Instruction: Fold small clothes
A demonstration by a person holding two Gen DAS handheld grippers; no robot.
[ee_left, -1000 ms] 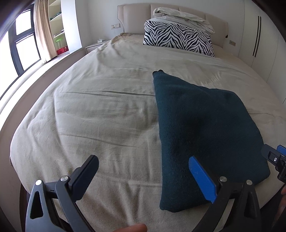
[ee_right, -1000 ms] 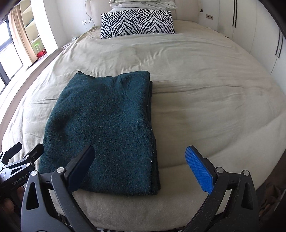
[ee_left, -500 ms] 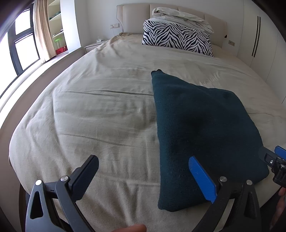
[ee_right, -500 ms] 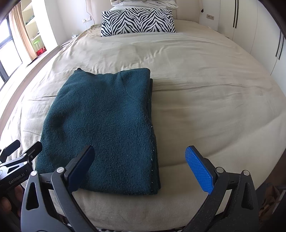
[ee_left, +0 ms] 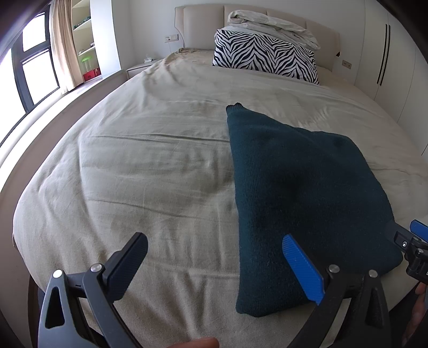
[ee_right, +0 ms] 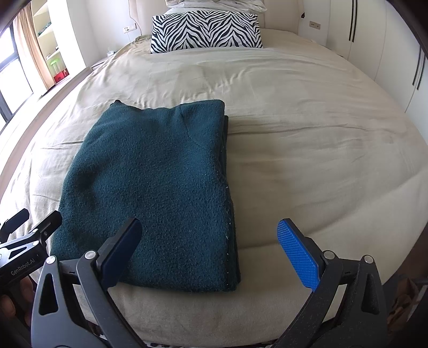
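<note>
A dark teal knit garment (ee_right: 155, 184) lies folded into a rectangle on the beige bed sheet (ee_right: 307, 139), near the foot edge. It also shows in the left wrist view (ee_left: 302, 192). My left gripper (ee_left: 214, 259) is open and empty, near the garment's near left corner, its blue finger over the cloth edge. My right gripper (ee_right: 211, 249) is open and empty, above the garment's near right corner. Each gripper shows at the edge of the other's view.
A zebra-print pillow (ee_right: 206, 29) with crumpled pale bedding (ee_left: 272, 22) on it stands at the headboard. A window (ee_left: 32, 67) and shelves lie left, white wardrobe doors (ee_right: 388, 40) right. The bed's foot edge (ee_right: 214, 316) is close below the grippers.
Both grippers have drifted slightly back and up from the garment; the garment lies still. The jaws stay open.
</note>
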